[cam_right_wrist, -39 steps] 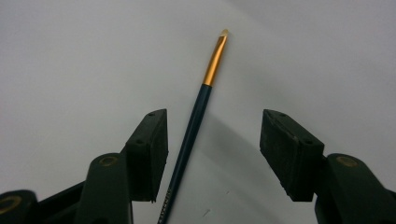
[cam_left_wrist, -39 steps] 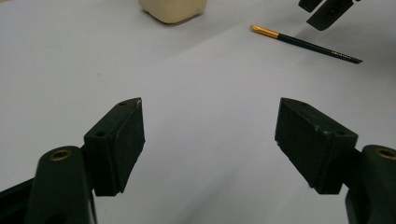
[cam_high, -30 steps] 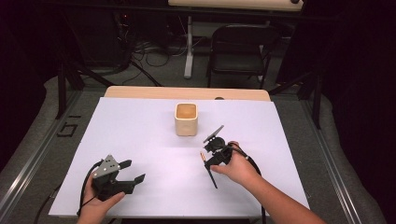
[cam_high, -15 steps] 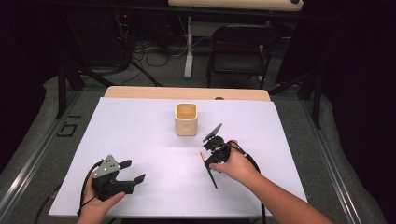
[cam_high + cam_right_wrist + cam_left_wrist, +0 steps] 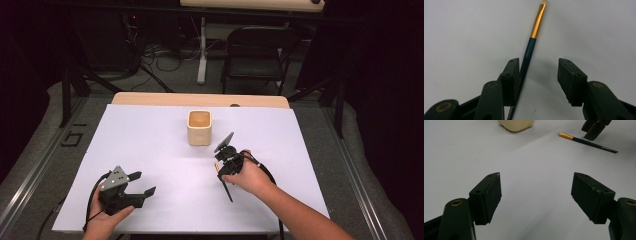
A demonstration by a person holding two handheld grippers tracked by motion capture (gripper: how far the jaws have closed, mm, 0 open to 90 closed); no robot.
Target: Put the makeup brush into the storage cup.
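Observation:
A paintbrush (image 5: 529, 53) with a dark teal handle and a gold ferrule lies flat on the white table (image 5: 160, 145). My right gripper (image 5: 539, 72) stands over it, pointing down. Its jaws have just been closing. The handle runs between them against the left pad (image 5: 511, 75), with a gap to the other pad. In the high view the brush (image 5: 226, 186) pokes out below my right gripper (image 5: 221, 170). My left gripper (image 5: 143, 183) rests at the near left, open and with nothing between its jaws (image 5: 536, 192). It looks toward the brush (image 5: 587, 143) and the right gripper (image 5: 595, 128).
A cream square cup (image 5: 199, 127) stands upright at the middle of the table, beyond the right gripper; its base shows in the left gripper view (image 5: 516, 124). A black chair (image 5: 257, 55) and cables sit on the floor behind the table.
The right hand has shifted slightly over the brush. The left gripper has stayed where it was.

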